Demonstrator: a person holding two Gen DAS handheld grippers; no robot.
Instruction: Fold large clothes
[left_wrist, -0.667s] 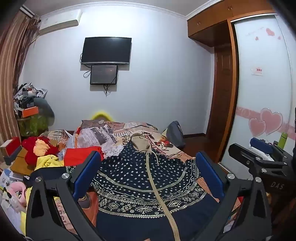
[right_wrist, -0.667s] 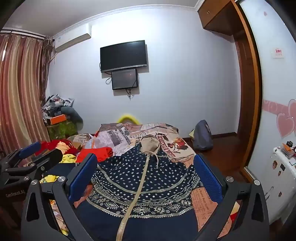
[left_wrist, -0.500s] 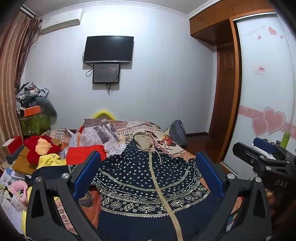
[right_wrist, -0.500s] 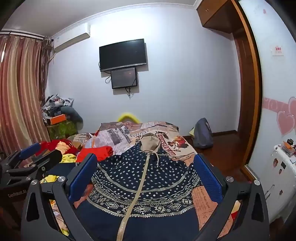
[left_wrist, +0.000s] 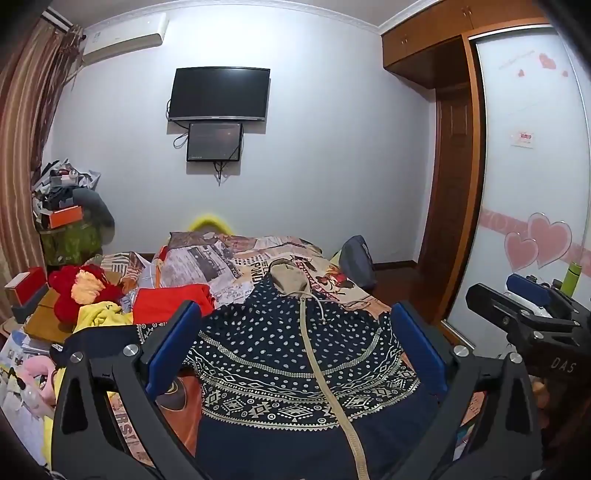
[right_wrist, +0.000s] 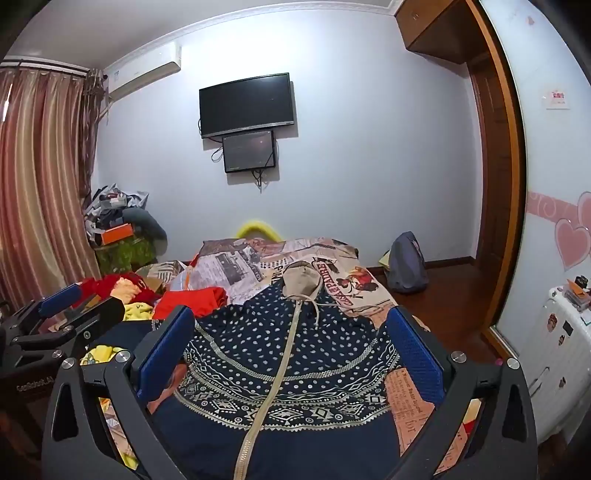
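Both grippers, left (left_wrist: 295, 343) and right (right_wrist: 291, 343), gape released above the navy hoodie (left_wrist: 295, 354) spread, seemingly flat, along the bed's (left_wrist: 258, 251) near edge.

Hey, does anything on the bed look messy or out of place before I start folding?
The navy hoodie lies flat, zipped, hood at the far end, nothing wrong there. Left of it, a red garment and a yellow one are bunched in a loose heap, unfolded, crowding that side.
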